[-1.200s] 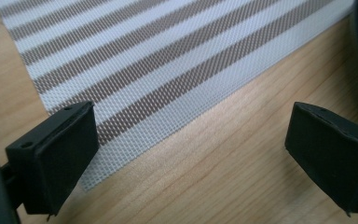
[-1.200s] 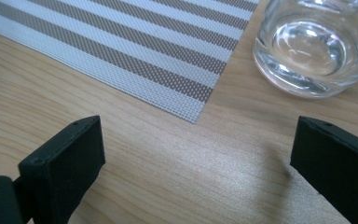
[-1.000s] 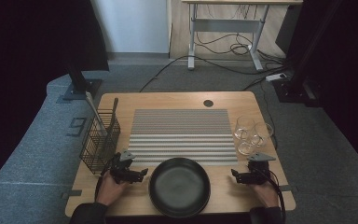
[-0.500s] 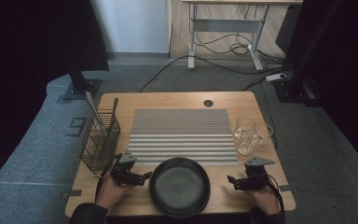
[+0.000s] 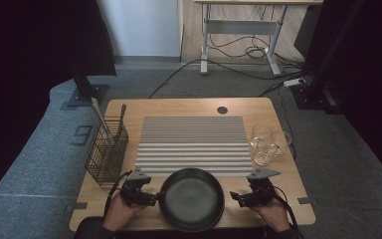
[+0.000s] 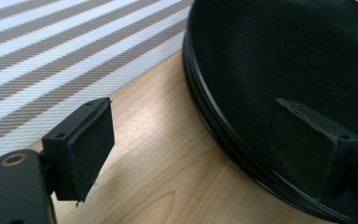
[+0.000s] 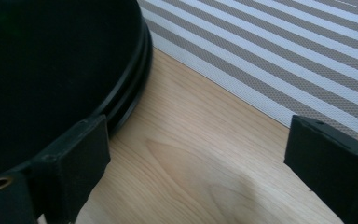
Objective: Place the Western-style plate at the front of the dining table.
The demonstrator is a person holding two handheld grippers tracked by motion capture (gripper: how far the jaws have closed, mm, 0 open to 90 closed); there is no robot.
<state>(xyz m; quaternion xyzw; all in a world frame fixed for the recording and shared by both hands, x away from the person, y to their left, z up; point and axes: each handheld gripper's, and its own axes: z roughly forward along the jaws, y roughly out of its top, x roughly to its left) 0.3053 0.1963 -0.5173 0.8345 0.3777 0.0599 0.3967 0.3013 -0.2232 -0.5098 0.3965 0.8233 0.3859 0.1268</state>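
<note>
Right claw [image 7: 196, 172] spread wide over the wooden tabletop [image 7: 191, 154] beside a black plate [image 7: 51, 60].

Its two black jaws stand well apart, with bare wood between them. The left jaw overlaps the plate's stacked dark rim at the near left; whether it touches cannot be told. A striped mat [image 7: 279, 51] lies across the far right.

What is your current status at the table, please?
Left gripper open at black plates' left rim. Right gripper open, just off right rim. Nothing between.
</note>
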